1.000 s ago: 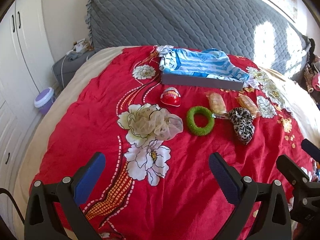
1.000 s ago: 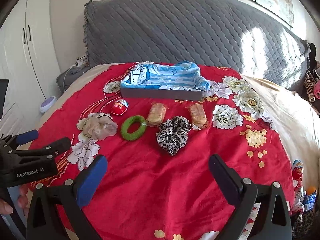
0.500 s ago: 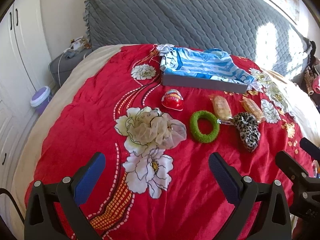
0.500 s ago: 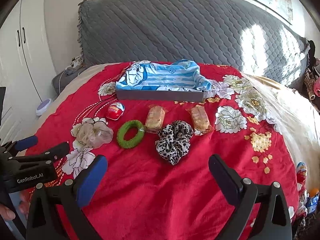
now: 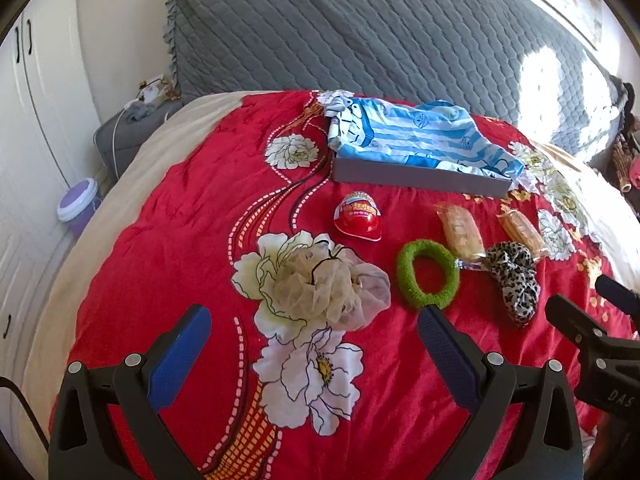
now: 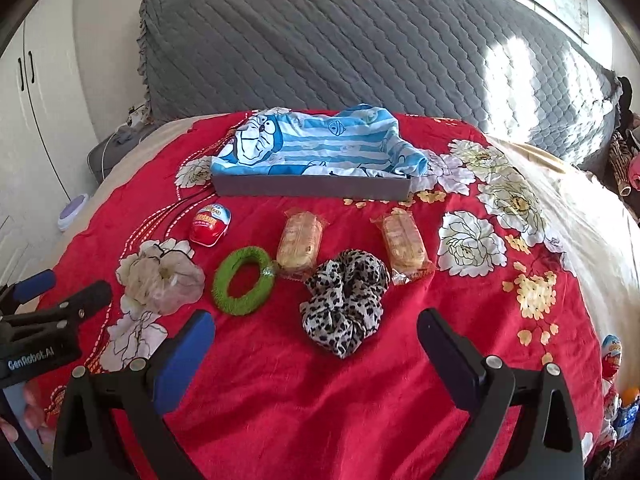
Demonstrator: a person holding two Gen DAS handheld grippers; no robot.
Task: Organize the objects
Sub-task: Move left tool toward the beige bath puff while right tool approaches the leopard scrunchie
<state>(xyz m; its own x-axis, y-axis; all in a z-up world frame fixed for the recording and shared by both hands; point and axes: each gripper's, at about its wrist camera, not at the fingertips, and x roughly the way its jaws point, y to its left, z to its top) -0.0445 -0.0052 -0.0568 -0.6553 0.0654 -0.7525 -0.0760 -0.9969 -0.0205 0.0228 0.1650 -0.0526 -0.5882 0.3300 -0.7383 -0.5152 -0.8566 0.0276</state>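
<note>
On the red bedspread [image 6: 360,400], ahead of my right tongs [image 6: 316,340], both pairs spread and empty, lies the leopard scrunchie [image 6: 344,300]: soft, light; I judge pinching one bunched fold best.

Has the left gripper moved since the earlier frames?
Yes. The left gripper has come forward toward the sheer beige scrunchie on the red floral bedspread.

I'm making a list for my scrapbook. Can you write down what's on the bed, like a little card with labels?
Bedcover: red blanket with flowers
Box: grey tray holding a blue striped cloth
Hair ties: cream, green, leopard
Snacks: two wrapped biscuits
Treat: red chocolate egg
Left gripper: open, empty
Right gripper: open, empty
</note>
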